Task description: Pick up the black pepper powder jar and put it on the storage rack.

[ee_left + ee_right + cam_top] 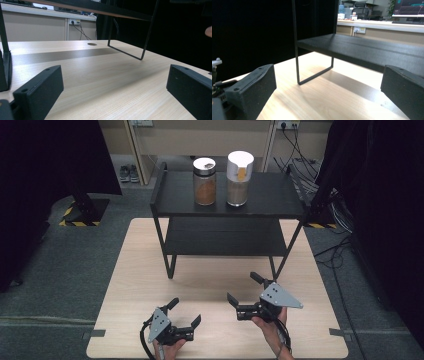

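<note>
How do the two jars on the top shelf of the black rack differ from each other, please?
The left jar has a low silver lid; the right jar has a taller white cap with a tan mark. The left jar holds orange-brown contents, the right jar paler beige ones. The right jar stands taller. Both stand upright, side by side, on the rack, untouched.

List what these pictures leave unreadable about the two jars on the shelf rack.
- Brown-filled jar: high view too small to tell contents.
- White-lidded jar: label too small to read.
- Lower shelf: its back is shadowed beneath the top shelf.
</note>
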The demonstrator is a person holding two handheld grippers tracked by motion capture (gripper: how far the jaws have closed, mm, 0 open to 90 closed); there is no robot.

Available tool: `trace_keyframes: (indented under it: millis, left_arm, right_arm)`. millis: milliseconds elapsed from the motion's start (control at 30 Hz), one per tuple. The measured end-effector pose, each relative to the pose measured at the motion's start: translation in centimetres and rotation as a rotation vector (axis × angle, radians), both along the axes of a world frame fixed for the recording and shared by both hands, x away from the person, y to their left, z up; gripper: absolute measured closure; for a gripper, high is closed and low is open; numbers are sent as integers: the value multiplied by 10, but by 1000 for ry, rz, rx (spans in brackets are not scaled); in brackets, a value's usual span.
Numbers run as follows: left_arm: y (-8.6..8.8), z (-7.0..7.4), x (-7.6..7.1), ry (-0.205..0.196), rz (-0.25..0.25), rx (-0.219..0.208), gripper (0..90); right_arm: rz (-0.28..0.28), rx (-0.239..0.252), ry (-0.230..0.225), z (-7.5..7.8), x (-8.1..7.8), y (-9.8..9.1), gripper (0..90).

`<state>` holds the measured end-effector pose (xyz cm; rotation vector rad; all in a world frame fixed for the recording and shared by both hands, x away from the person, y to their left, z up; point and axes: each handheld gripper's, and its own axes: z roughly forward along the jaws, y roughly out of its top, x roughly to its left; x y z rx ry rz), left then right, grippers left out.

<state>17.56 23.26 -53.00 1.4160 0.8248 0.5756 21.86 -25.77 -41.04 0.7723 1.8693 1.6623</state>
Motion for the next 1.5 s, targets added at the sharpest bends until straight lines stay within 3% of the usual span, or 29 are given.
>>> trace_keyframes:
  millis: [700,1500]
  left_arm:
    - [1,-1,0,-2,-2,-3,3]
    - [1,-1,0,-1,-1,-5,3]
  right_arm:
    - [1,14,74,-38,-7,-13,3]
    - [14,28,85,-50,-7,-13,3]
